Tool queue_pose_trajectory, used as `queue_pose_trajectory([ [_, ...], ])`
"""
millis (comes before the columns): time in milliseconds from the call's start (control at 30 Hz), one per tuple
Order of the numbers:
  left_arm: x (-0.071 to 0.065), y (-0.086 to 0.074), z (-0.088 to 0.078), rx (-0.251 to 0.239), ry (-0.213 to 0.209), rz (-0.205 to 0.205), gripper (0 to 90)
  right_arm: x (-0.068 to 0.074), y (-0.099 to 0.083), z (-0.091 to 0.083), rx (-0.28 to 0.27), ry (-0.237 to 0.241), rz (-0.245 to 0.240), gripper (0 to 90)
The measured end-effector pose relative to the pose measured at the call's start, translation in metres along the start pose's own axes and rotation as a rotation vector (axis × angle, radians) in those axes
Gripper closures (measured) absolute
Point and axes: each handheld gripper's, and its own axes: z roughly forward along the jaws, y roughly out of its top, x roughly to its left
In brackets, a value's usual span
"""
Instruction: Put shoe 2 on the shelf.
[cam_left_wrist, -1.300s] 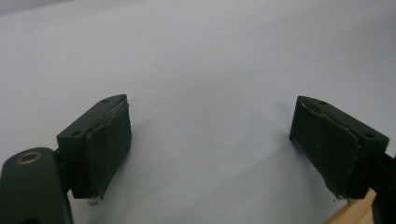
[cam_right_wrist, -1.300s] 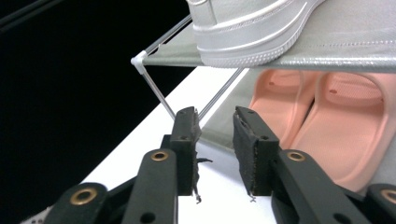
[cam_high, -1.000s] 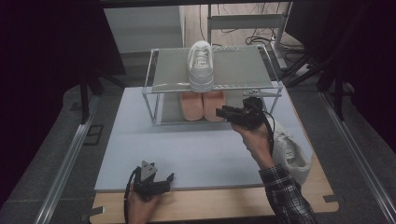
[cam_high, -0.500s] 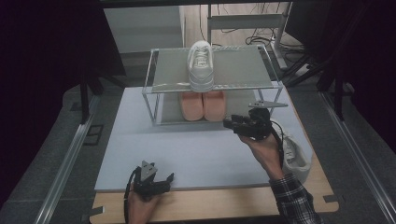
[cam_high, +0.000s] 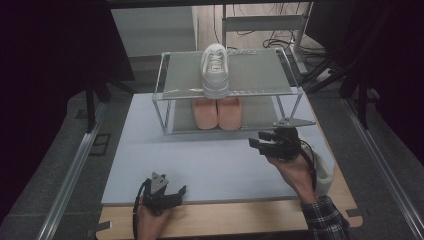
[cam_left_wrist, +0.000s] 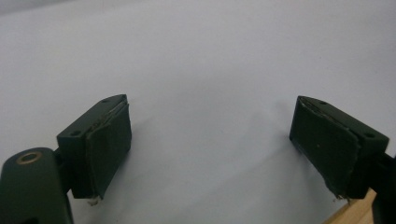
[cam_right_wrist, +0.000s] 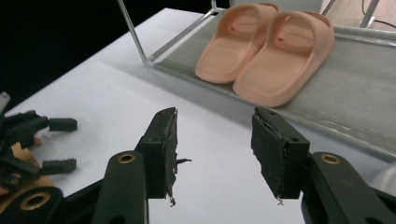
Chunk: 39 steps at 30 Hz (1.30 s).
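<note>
A white sneaker stands on the top shelf of a metal rack. A pair of pink slippers sits on the lower shelf. My right gripper hovers over the white mat in front of the rack and points left. It is open, its jaws have just been opening, and nothing is between them. My left gripper rests at the mat's near edge, open wide and empty. A second white shoe lies at the right, partly hidden behind my right hand.
The white mat lies on a wooden table. The right gripper view shows the left gripper far off at the left. Metal rails run along both sides of the table, and cables lie behind the rack.
My right gripper has drawn back from the rack's lower shelf toward the near side, and its jaws stand wider. The left gripper has stayed in place.
</note>
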Motion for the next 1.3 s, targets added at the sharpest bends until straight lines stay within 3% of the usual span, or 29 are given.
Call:
queue_pose_trajectory([
  [267,0.000,0.000,0.000,0.000,0.000,0.000,12.9,-0.003,-0.012,-0.015,0.050,-0.067,-0.034,51.6],
  [567,0.000,0.000,0.000,0.000,0.001,0.000,12.9,-0.016,-0.027,-0.037,0.093,-0.134,-0.054,52.5],
  [967,0.000,0.000,0.000,0.000,0.001,0.000,12.9,-0.039,-0.045,-0.071,0.110,-0.218,-0.032,53.9],
  [1300,0.000,0.000,0.000,0.000,0.002,-0.004,12.9,-0.063,-0.062,-0.098,0.108,-0.288,0.019,54.0],
])
